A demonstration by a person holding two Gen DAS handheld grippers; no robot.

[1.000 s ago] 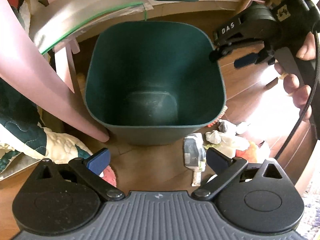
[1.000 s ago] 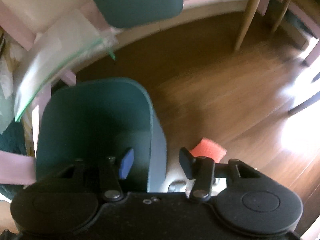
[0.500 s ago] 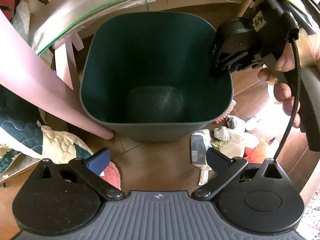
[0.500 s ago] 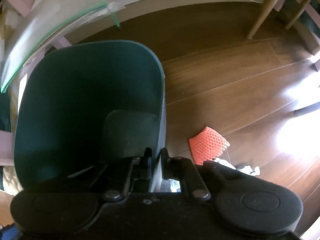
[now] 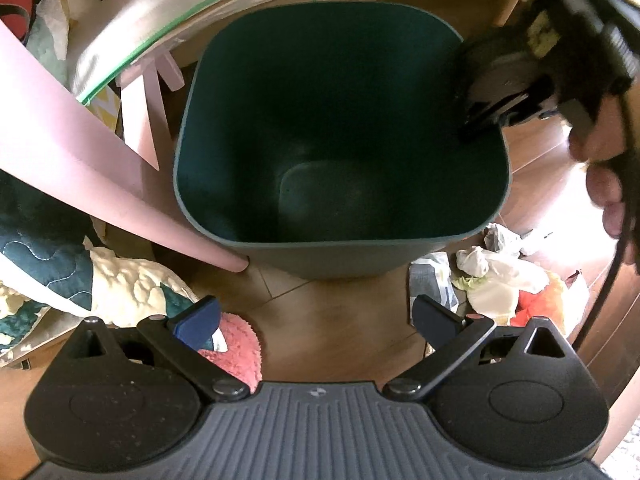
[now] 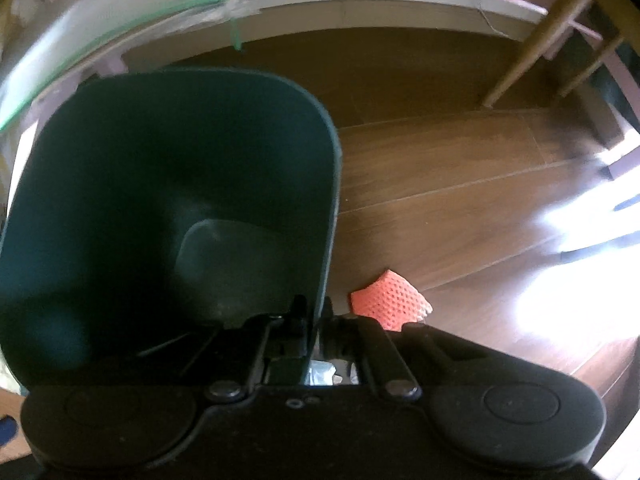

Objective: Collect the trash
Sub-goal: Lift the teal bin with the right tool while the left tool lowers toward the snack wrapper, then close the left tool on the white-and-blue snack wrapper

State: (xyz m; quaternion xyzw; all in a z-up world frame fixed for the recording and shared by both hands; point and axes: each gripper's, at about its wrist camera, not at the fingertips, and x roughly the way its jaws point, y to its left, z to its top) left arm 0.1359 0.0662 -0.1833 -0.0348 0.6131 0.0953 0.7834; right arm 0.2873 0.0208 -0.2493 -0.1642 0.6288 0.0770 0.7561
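Note:
A dark green bin (image 5: 340, 140) stands on the wooden floor with nothing visible inside it. My right gripper (image 6: 314, 312) is shut on the bin's right wall (image 6: 326, 216), one finger inside and one outside; the left wrist view shows it (image 5: 476, 120) clamped on the rim, a hand behind it. My left gripper (image 5: 316, 316) hangs open above the floor in front of the bin, nothing between its fingers. Crumpled trash (image 5: 500, 268), white, grey and orange, lies at the bin's right foot. An orange mesh piece (image 6: 390, 294) lies on the floor beside the bin.
A pink chair leg (image 5: 80, 160) slants down to the bin's left foot. A clear bag with a green seal (image 5: 160, 28) lies behind it. A quilted blanket (image 5: 60, 268) and a pink fluffy item (image 5: 236, 352) sit left. Wooden chair legs (image 6: 532, 48) stand far right.
My right gripper came down over the bin's right wall and shut on it. Both views have sunk a little closer to the bin.

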